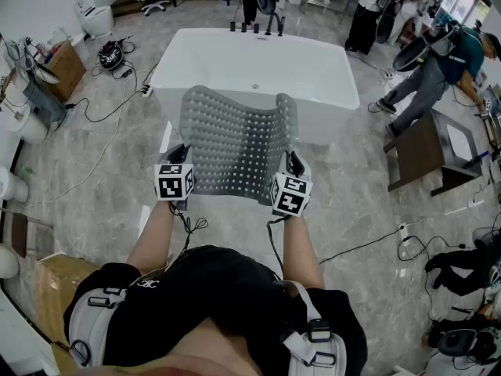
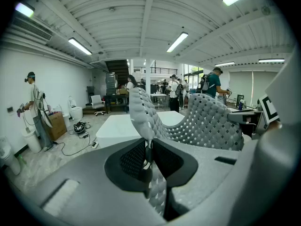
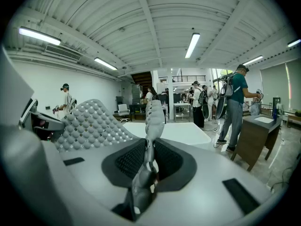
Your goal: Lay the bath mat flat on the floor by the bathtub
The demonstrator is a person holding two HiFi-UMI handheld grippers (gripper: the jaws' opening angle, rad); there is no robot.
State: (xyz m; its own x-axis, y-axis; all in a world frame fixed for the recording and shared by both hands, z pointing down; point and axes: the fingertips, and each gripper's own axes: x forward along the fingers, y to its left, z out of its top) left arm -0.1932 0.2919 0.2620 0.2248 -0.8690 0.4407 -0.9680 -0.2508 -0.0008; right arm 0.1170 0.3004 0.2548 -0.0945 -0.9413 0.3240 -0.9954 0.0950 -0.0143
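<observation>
The person wears a black short-sleeved top [image 1: 211, 296] crossed by pale grey harness straps [image 1: 311, 337] with black buckles. The left gripper [image 1: 179, 153] and right gripper [image 1: 295, 163] have smooth grey shells and black mesh-textured pads [image 2: 131, 158]. Each carries a white cube [image 1: 174, 183] with black square markers, and thin black cables [image 1: 190, 227] trail from both.

One bath mat [image 1: 235, 143], one bathtub [image 1: 258, 69] and two tools [image 1: 181, 150] [image 1: 294, 160] show.
</observation>
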